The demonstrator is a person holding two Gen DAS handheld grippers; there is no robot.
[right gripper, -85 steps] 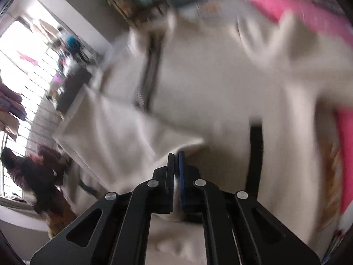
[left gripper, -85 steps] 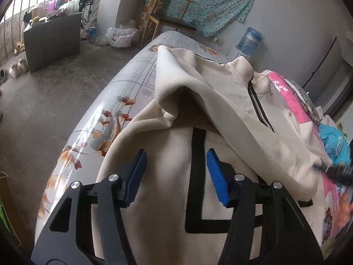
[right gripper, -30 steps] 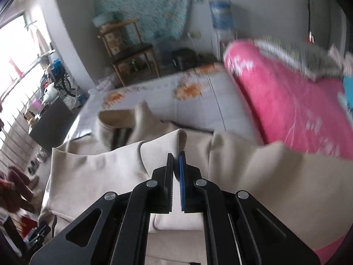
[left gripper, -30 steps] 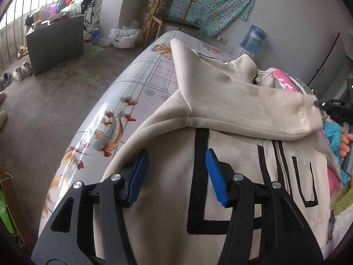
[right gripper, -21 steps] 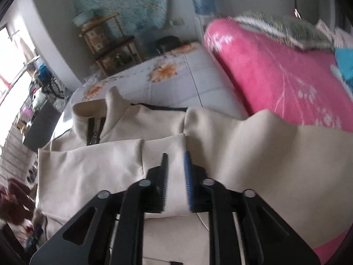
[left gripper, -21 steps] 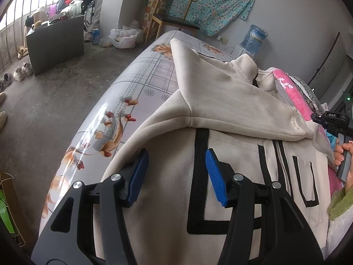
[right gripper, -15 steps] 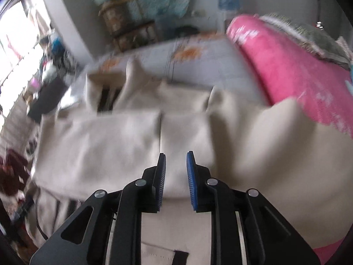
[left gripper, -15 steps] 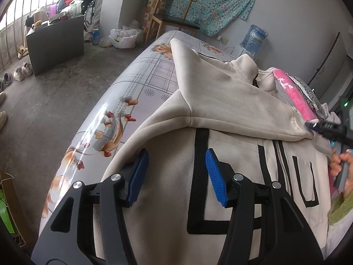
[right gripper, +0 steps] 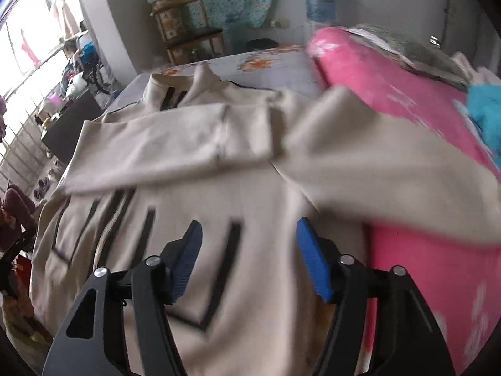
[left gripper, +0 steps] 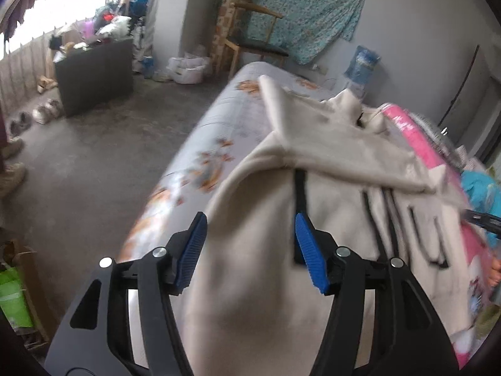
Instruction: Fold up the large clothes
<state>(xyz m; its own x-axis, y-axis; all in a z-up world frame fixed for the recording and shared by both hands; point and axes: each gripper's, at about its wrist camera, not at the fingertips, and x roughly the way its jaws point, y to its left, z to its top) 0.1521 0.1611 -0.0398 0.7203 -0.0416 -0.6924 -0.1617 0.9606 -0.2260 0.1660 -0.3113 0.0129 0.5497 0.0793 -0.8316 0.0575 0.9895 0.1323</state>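
Lying across the bed (left gripper: 219, 119), the cream jacket (right gripper: 238, 194) shows 1 sleeve folded over its chest. Only the right view reveals the pink blanket (right gripper: 407, 125). Left gripper (left gripper: 249, 250) and right gripper (right gripper: 249, 255): jaws opening, wide, pinching nothing.

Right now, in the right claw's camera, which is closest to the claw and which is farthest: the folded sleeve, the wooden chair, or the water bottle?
1. Folded sleeve, just ahead on the jacket.
2. Wooden chair, past the bed, left.
3. Water bottle, against the back wall, right.
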